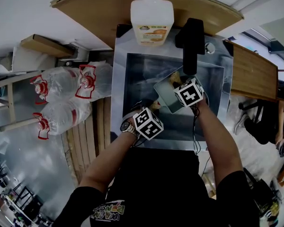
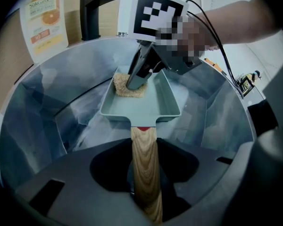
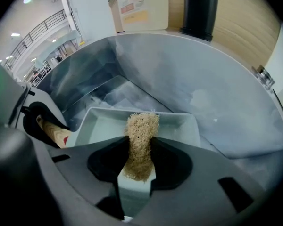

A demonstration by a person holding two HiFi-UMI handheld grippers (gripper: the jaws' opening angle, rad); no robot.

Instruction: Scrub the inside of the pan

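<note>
A pale green rectangular pan (image 2: 139, 102) with a wooden handle (image 2: 145, 168) is held over the steel sink (image 2: 52, 107). My left gripper (image 2: 144, 192) is shut on the wooden handle. My right gripper (image 3: 137, 173) is shut on a tan fibrous scrub pad (image 3: 140, 142), which presses on the pan's floor (image 3: 108, 128) near its far end. In the left gripper view the scrub pad (image 2: 129, 89) lies flat in the pan's far left corner under the right gripper's fingers (image 2: 137, 72). In the head view both marker cubes sit over the sink, with the pan (image 1: 166, 94) beside the right one.
A soap bottle (image 1: 152, 14) with an orange label stands behind the sink, next to a black tap (image 1: 190, 44). Large water bottles (image 1: 61, 96) lie on the floor at left. A wooden table (image 1: 252, 72) is at right.
</note>
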